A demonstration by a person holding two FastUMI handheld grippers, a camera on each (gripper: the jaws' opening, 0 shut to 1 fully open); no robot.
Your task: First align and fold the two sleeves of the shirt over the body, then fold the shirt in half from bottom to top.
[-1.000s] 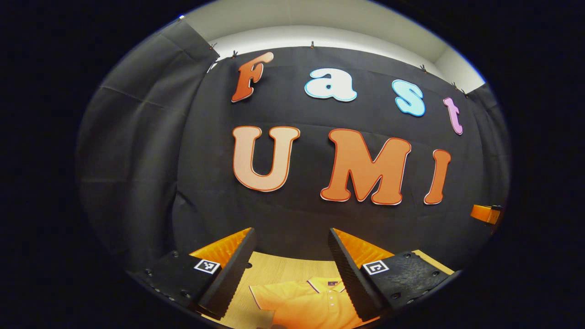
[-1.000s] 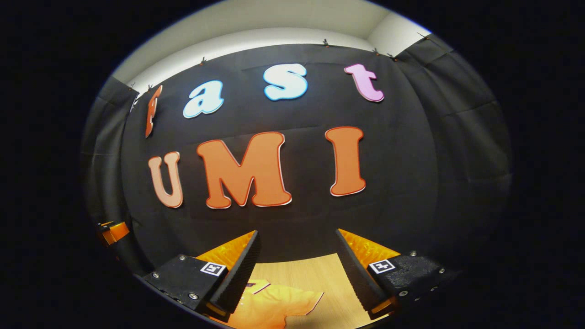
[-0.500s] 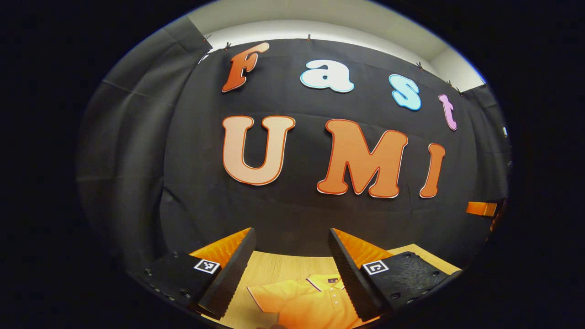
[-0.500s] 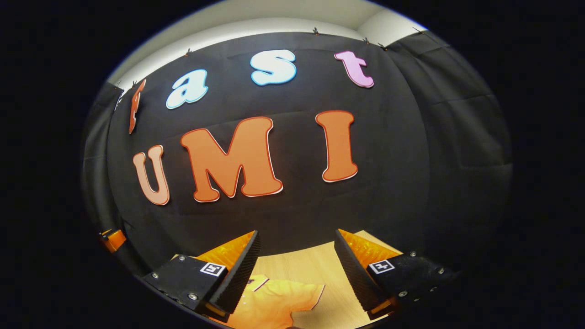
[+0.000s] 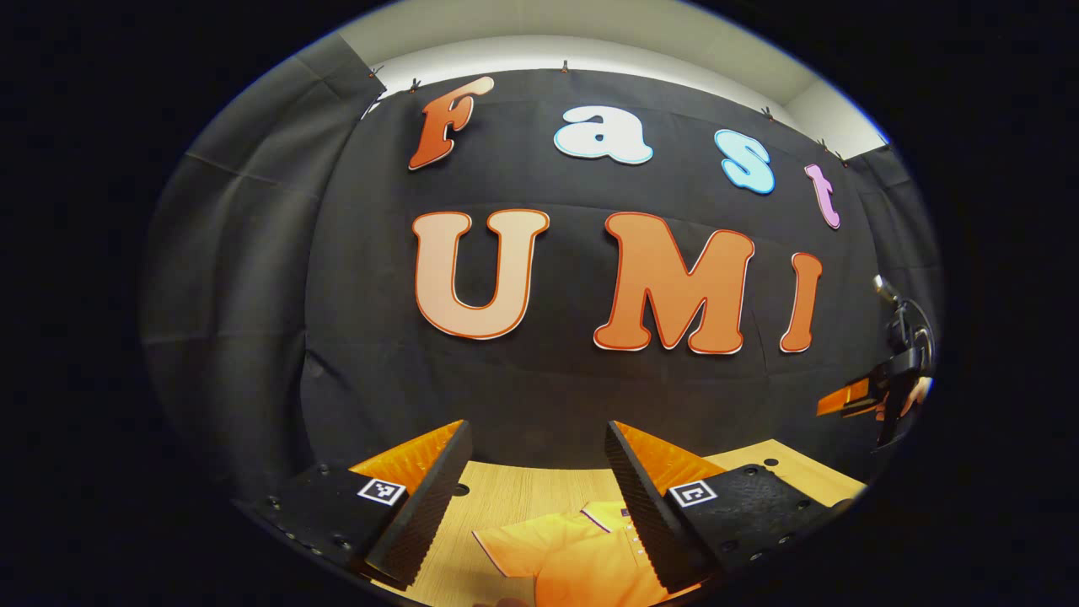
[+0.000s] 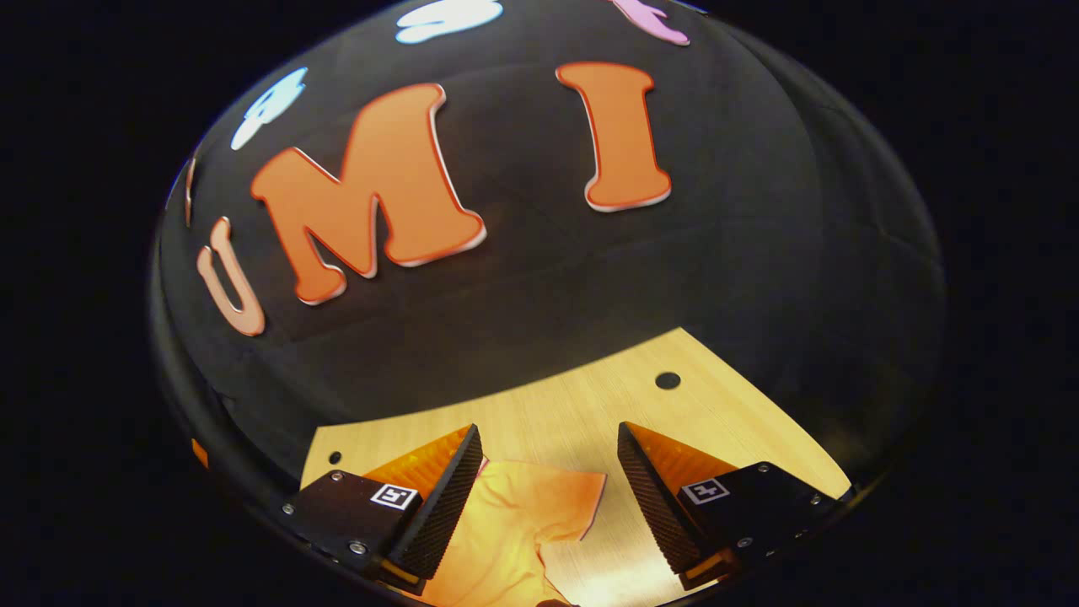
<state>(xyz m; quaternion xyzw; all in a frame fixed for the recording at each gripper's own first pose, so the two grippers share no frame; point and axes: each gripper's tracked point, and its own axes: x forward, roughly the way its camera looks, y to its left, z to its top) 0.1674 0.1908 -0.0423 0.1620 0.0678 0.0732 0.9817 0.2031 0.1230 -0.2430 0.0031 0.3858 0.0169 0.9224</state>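
An orange polo shirt (image 5: 573, 552) with a dark-trimmed collar lies flat on the wooden table (image 5: 514, 493). In the left gripper view it sits low between the fingers of my left gripper (image 5: 535, 489), which is open and held above the table. The right gripper view looks down on the shirt's sleeve (image 6: 539, 497), spread out below my right gripper (image 6: 548, 480), whose jaws stand wide apart with nothing between them. At the far right of the left gripper view the right gripper (image 5: 851, 396) hangs in the air with a hand on it.
The black cloth wall (image 5: 539, 388) rises right behind the table's far edge. The wooden table (image 6: 590, 396) has small round holes (image 6: 668, 380) near its back edge, with bare wood to the right of the sleeve.
My right gripper has tipped downward and moved in over the table, so the sleeve and more wood now show. The left gripper has shifted only slightly. Both stay open.
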